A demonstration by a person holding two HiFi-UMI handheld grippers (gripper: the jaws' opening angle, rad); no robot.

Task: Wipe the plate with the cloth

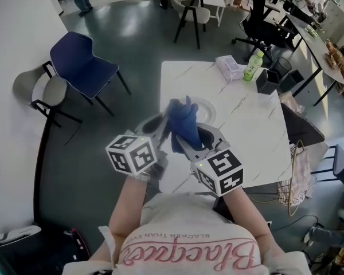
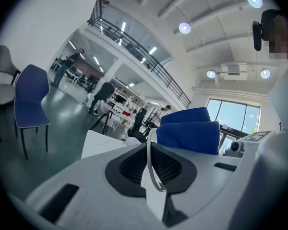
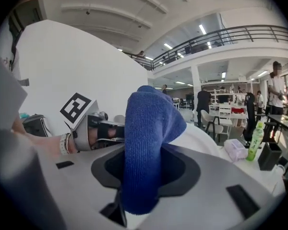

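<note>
1. The left tool [image 1: 160, 125] has its jaws almost together, pinched on the rim of the white plate [image 1: 209, 110]. In the left gripper view the plate's rim [image 2: 148, 162] runs edge-on between the two dark pads.
2. The plate is carried clear of the white worktop [image 1: 246, 130], which lies below and beyond it.
3. The right tool [image 1: 183, 139] is clamped on the blue cloth [image 1: 183, 122]. In the right gripper view the cloth [image 3: 146, 143] comes up in a thick fold from between the jaws and bends over at the top.
4. The cloth sits at the plate's near side, over part of its face. From the left gripper view the cloth [image 2: 189, 131] shows just past the plate's upper rim. Whether it presses on the plate cannot be told for certain.
5. The two tools meet at the plate from either side, left tool on the plate's left and right tool on its right.
6. Beyond the plate, at the worktop's far right corner, stand a green bottle [image 1: 253, 65], a tissue pack [image 1: 229, 67] and a black box [image 1: 268, 80].
7. Well to the left of the plate, on the floor, are a blue chair [image 1: 83, 62] and a grey chair [image 1: 43, 90].
</note>
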